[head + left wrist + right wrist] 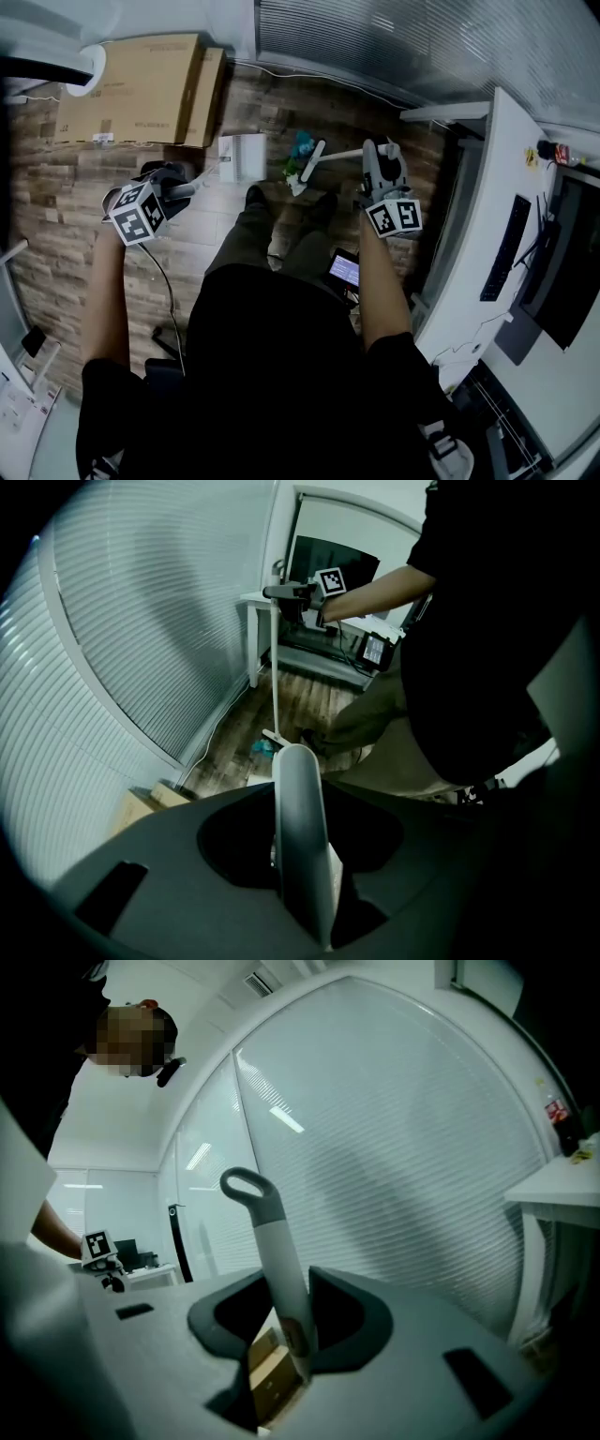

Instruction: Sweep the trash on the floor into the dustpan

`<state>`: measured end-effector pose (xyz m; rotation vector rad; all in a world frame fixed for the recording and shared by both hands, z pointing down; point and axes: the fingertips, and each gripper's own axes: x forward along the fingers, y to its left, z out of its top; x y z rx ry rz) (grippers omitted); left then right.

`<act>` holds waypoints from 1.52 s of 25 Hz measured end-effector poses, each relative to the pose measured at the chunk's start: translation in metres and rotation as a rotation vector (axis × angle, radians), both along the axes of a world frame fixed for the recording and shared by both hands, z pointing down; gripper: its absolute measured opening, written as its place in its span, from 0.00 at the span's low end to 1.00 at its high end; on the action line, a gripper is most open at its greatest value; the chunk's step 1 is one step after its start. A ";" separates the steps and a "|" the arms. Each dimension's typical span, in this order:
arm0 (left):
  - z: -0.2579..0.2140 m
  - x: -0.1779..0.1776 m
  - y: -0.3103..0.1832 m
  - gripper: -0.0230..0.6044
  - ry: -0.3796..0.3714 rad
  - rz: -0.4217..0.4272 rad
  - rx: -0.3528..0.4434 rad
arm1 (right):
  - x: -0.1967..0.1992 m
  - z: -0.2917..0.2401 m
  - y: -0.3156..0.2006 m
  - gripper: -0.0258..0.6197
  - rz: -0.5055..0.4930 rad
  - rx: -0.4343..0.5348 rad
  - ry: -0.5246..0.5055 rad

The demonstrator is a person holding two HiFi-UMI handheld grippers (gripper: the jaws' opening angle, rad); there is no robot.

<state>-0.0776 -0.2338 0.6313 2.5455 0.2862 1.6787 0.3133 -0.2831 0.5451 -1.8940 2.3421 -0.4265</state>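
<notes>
My left gripper (176, 186) is shut on the white handle (300, 827) of the dustpan (242, 157), which sits on the wood floor ahead of my feet. To its right lies teal and green trash (301, 145), seen small and far off as trash (262, 747) in the left gripper view. My right gripper (382, 152) is shut on the broom handle (279, 1274), whose grey loop end (246, 1185) sticks out past the jaws. The broom's shaft (339, 155) runs left to the broom head (302, 176), just below the trash.
Flat cardboard boxes (141, 84) lie beyond the dustpan at the far left. A white desk (497, 216) with a keyboard (506, 248) stands on the right. A wall of blinds (422, 47) closes off the far side. My shoes (255, 197) stand just behind the dustpan and broom.
</notes>
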 end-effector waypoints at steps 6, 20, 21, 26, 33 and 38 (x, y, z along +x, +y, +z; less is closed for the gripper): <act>0.001 0.004 -0.001 0.22 0.012 -0.023 0.017 | -0.060 -0.003 -0.014 0.22 -0.194 0.038 -0.027; 0.000 0.011 0.002 0.22 0.064 -0.105 0.017 | -0.169 -0.015 -0.049 0.22 -0.397 0.119 -0.162; -0.001 0.011 0.002 0.22 0.066 -0.107 0.018 | -0.178 -0.017 -0.051 0.22 -0.411 0.127 -0.174; -0.001 0.012 0.004 0.22 0.084 -0.121 0.015 | -0.191 -0.038 -0.053 0.22 -0.452 0.181 -0.217; 0.000 0.012 0.006 0.21 0.096 -0.124 0.014 | -0.154 -0.071 -0.046 0.20 -0.424 0.221 -0.160; 0.000 0.001 0.012 0.21 0.058 -0.119 0.019 | -0.129 -0.101 -0.024 0.20 -0.417 0.232 -0.075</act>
